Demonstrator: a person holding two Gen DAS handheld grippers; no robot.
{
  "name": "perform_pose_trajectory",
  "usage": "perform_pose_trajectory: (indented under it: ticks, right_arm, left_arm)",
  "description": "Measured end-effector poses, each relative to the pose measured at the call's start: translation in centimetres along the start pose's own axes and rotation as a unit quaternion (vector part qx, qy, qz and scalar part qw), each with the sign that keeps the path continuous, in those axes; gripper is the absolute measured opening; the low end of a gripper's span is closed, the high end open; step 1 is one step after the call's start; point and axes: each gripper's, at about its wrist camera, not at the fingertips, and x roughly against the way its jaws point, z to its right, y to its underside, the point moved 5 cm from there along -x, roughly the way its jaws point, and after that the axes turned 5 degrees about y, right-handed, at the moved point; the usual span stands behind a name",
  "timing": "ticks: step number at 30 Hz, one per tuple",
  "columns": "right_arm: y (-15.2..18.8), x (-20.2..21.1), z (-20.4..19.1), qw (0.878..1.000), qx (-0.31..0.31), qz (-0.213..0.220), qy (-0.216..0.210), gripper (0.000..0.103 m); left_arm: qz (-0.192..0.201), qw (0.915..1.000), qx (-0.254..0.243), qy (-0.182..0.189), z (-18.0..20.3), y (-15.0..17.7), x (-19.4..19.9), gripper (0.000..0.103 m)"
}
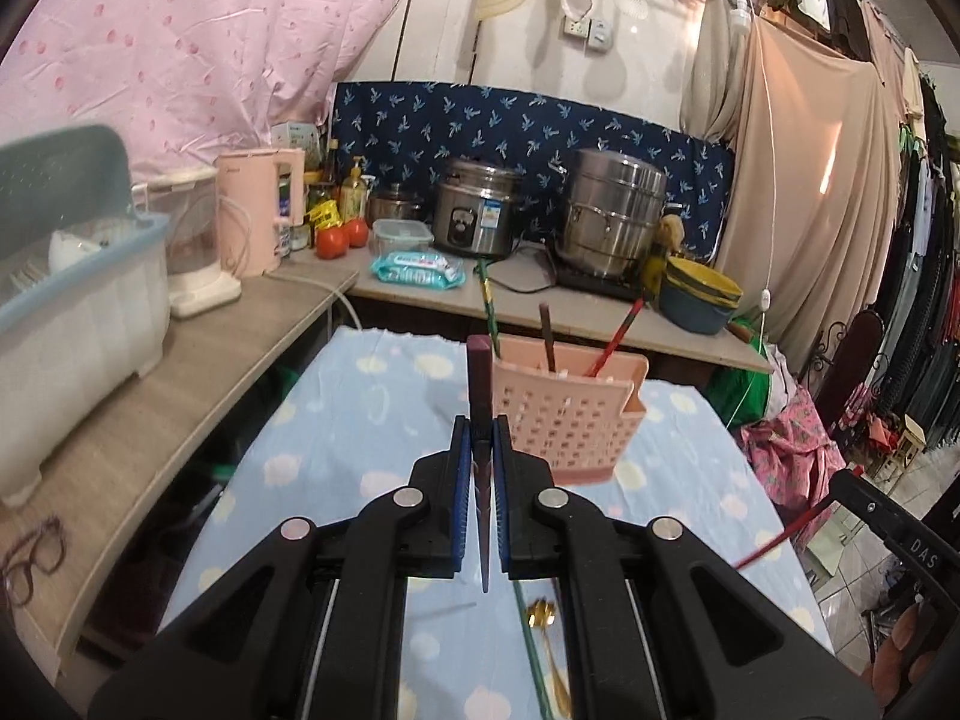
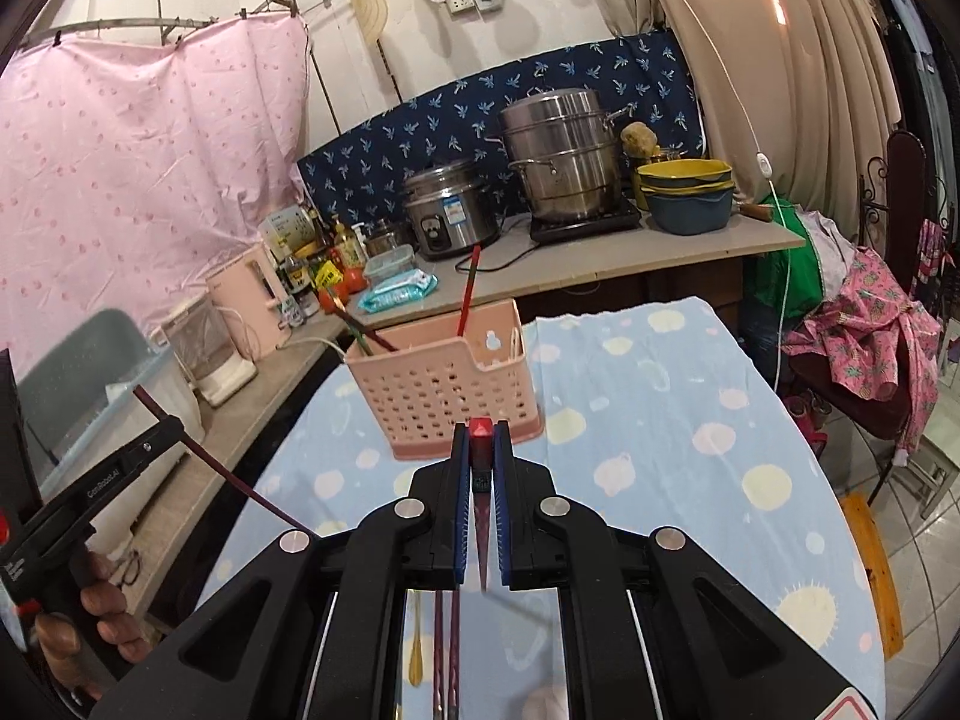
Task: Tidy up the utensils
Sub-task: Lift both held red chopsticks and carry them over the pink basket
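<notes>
Nearest the lens, the left hand-held gripper (image 1: 482,444) is clenched on a dark maroon chopstick (image 1: 479,384), its blue ribbed pads pressed to either side. The stick runs forward between the jaws, its squared butt end rising past the fingertips and its thin tapered tip pointing back toward the camera. The right hand-held gripper (image 2: 480,450) is clamped the same way on a red chopstick (image 2: 480,427), whose square red end sits just at the fingertips.

Both are held above a bench (image 1: 336,420) draped in pale blue cloth printed with soft yellow and pink blobs. Just ahead of each gripper, toward the far edge of the bench, stands a pink plastic utensil basket (image 1: 570,420) with perforated walls; several chopsticks (image 1: 547,339) lean upright inside it.

On the cloth beneath the grippers lie a gold spoon (image 1: 543,615) and a pair of maroon chopsticks (image 2: 447,648).
</notes>
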Motion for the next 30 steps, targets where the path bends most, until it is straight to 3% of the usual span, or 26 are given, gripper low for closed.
perform_pose_trajectory:
  ticks: [7,15,21,30]
  right_arm:
    - [-5.0,-1.3,0.1,0.999,-0.023,0.024,-0.022,0.007]
    - [-12.3,-2.8,-0.6,0.995,-0.04,0.08,-0.04,0.007]
    - [-17.6,-4.2,-1.7,0.991,-0.021,0.128,-0.021,0.007]
    - [-20.1,-9.3,-1.4,0.99,-0.007,0.137,0.014,0.007]
  left_arm:
    - [0.03,0.9995,-0.01,0.008,1.1,-4.6,-1.4,0.007]
    - [0.08,0.9964,-0.027,0.0,2.3,-11.2,-2.9,0.007]
    - [0.11,0.9932,-0.034,-0.014,2.5,-15.6,-5.1,0.007]
    - [0.087,0.9955,-0.036,-0.016,2.3,-15.5,-9.9,0.007]
